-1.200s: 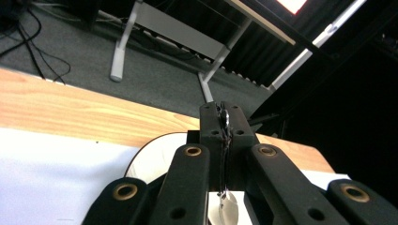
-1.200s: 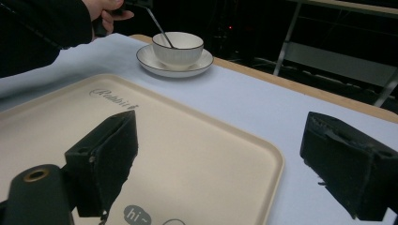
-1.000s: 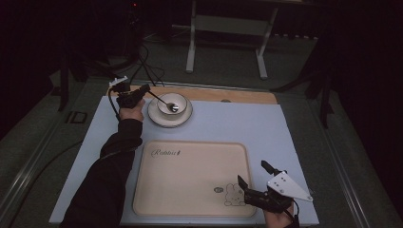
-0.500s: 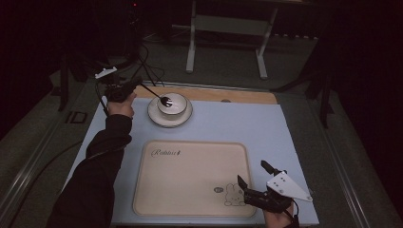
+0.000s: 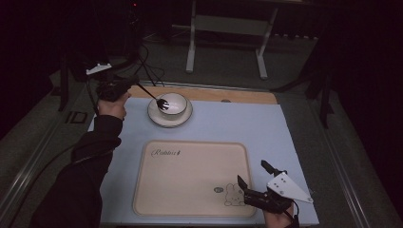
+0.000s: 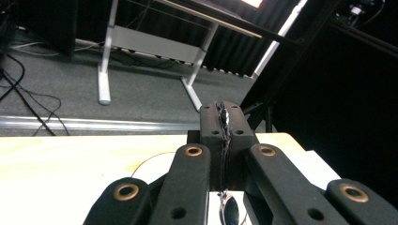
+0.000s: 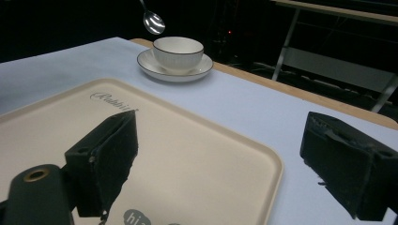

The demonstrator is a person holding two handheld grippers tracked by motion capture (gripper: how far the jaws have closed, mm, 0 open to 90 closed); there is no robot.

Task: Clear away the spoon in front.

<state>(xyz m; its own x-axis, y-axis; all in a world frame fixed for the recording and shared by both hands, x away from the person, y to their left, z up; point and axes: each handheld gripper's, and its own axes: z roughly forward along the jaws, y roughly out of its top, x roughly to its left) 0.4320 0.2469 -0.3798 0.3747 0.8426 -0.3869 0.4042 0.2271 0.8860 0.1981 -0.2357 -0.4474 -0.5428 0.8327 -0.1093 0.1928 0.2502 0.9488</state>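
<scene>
Left tongs (image 5: 135, 84) clamped on the handle of a spoon (image 5: 159, 101), jaws pressed together around it. Spoon held in the air, bowl end hanging just above the near-left rim of the cup (image 5: 172, 103). Cup seated on its saucer (image 5: 169, 118) on the table (image 5: 266, 128), beyond the far edge of the tray (image 5: 190, 175). Right tongs (image 5: 256, 176) spread wide apart, holding nothing, low over the tray's corner farthest from the cup.

One spoon (image 5: 153, 97) is sitting between closed jaws; one cup (image 5: 172, 105) and one saucer (image 5: 169, 118) are lying beyond them; one tray (image 5: 190, 178) is lying beneath open jaws.
</scene>
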